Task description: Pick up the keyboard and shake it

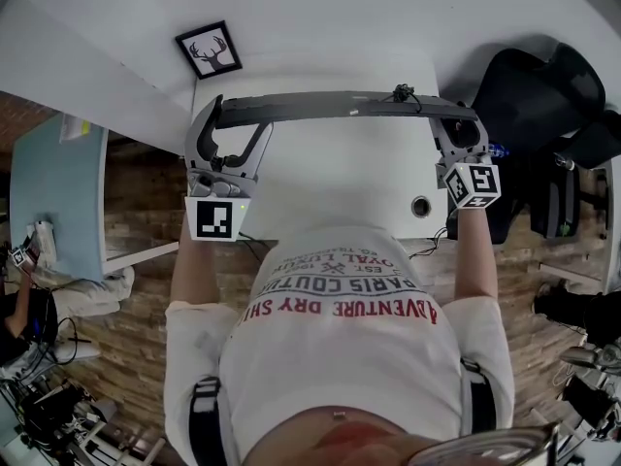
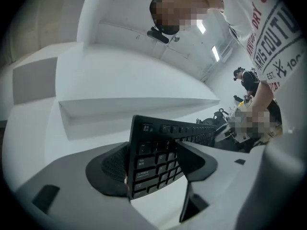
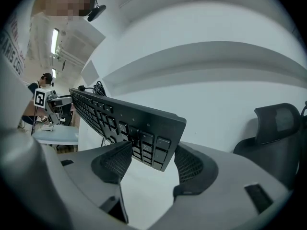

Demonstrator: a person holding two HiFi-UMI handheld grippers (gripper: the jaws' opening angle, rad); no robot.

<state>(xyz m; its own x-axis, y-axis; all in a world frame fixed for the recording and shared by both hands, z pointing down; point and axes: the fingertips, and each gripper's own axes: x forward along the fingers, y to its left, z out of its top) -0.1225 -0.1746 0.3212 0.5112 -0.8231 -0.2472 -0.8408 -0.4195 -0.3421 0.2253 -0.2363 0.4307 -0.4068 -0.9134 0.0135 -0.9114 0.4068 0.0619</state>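
Count: 1 keyboard, 2 grippers, 2 marker cubes, 1 white table, 1 framed picture, 1 black chair.

Keyboard point(image 1: 340, 107): black, one piece. It is held in the air over the table point(image 1: 340, 178), spanning from one gripper to the other. In the head view it reads as a thin dark bar, seen nearly edge-on. A bunched cable point(image 1: 403, 93) sits at its far edge, toward the right end.

Left gripper point(image 1: 217, 116): jaws narrowed onto the keyboard's left end. In the left gripper view, 1 pad presses the back and 1 pad lies on the key face, with the Esc corner sticking up past them. Clamped, no gap seen.

Right gripper point(image 1: 456, 124): likewise closed on the right end. In the right gripper view the keyboard's corner sits between both pads and the board runs off up and to the left, tilted.

Marker cubes: one on each gripper, left point(image 1: 214, 218) and right point(image 1: 473, 184), both facing the head camera.

Surroundings: the picture point(image 1: 209, 50), a deer head in a dark frame, lies on the white surface beyond the table's far left corner. The chair point(image 1: 539, 85) stands off the table's right side.
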